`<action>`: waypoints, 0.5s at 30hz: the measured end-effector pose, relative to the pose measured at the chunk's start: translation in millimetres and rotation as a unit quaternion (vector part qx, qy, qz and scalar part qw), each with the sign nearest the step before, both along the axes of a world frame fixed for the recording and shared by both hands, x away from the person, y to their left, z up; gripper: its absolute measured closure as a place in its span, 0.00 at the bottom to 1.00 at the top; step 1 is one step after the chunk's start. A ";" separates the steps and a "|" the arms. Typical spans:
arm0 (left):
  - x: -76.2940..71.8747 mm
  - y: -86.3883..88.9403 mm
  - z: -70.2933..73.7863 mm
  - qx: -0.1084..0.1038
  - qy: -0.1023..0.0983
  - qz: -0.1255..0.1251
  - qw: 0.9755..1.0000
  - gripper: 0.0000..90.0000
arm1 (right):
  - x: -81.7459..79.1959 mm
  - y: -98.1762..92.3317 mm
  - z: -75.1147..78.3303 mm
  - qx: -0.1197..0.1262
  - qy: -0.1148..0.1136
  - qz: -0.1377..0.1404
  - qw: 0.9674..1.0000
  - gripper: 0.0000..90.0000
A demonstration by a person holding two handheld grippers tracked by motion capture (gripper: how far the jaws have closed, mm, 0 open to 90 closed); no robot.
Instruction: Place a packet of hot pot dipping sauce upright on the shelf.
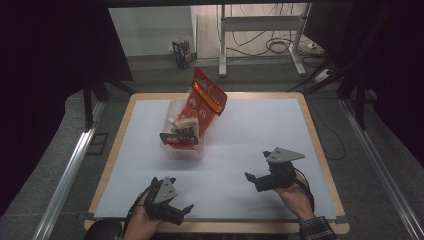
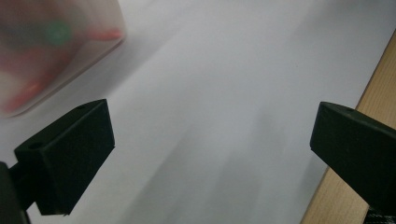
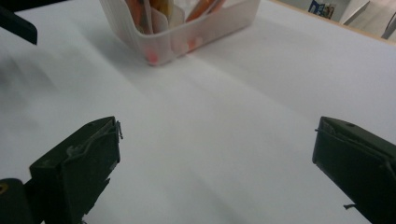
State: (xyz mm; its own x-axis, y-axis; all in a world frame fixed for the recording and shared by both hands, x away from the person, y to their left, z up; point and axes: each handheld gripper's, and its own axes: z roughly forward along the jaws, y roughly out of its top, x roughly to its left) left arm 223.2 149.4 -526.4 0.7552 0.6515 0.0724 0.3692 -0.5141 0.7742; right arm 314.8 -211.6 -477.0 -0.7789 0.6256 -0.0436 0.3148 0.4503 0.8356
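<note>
- One clear plastic bin (image 1: 186, 145) on the white mat (image 1: 250, 130), left of centre and toward the far side.
- I count one tall red snack bag (image 1: 204, 102) leaning out of the bin toward the far right, one pale packet (image 1: 186, 124) in front of it, and one dark-and-red packet (image 1: 179, 138) lying across the bin's near edge. Smaller things inside are too crowded for me to count.
- Two grippers, one per hand, both near the table's front edge and well apart from each other.
- My left gripper (image 1: 176, 207): jaws spread wide, nothing between them. Its own view shows bare mat between the jaws (image 2: 205, 140), the wooden table edge (image 2: 369, 102) at right, and a blurred corner of the bin (image 2: 56, 51) at upper left.
- My right gripper (image 1: 256, 178): jaws wide apart as well, holding nothing, touching nothing. In the right gripper view only mat lies between them (image 3: 215, 154); the bin (image 3: 187, 35) sits well ahead, orange and red packets showing through its wall.
- Neither gripper touches the bin; both are well short of it.
- One folded sheet of white mat covers nearly all of the wooden table (image 1: 320, 150).
</note>
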 end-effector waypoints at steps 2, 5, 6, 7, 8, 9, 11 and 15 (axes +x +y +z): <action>0.0 -0.1 -0.3 0.001 0.000 0.000 1.000 0.00 | -1.1 -1.4 -1.7 -0.005 0.001 -0.001 1.000 0.00; -0.2 -0.4 -1.1 0.005 -0.003 0.000 1.000 0.00 | -4.9 -7.5 -8.5 -0.014 0.010 -0.008 1.000 0.00; -0.2 -0.6 -1.3 0.006 -0.003 -0.001 1.000 0.00 | -4.9 -7.5 -8.5 -0.014 0.010 -0.008 1.000 0.00; -0.1 -0.9 -1.8 0.009 -0.003 -0.001 1.000 0.00 | -6.6 -11.1 -12.1 -0.015 0.019 -0.011 1.000 0.00; -0.1 -0.9 -1.8 0.009 -0.003 -0.001 1.000 0.00 | -6.6 -11.1 -12.1 -0.015 0.019 -0.011 1.000 0.00; 0.0 -1.4 -2.5 0.013 -0.003 0.000 1.000 0.00 | -7.5 -13.5 -14.8 -0.018 0.027 -0.013 0.999 0.00; 0.2 -1.6 -2.8 0.015 -0.002 -0.001 1.000 0.00 | -8.5 -15.2 -17.8 -0.022 0.034 -0.016 0.999 0.00; 0.6 -2.1 -2.6 0.015 -0.002 0.000 1.000 0.00 | -8.6 -16.4 -20.3 -0.029 0.038 -0.016 0.999 0.00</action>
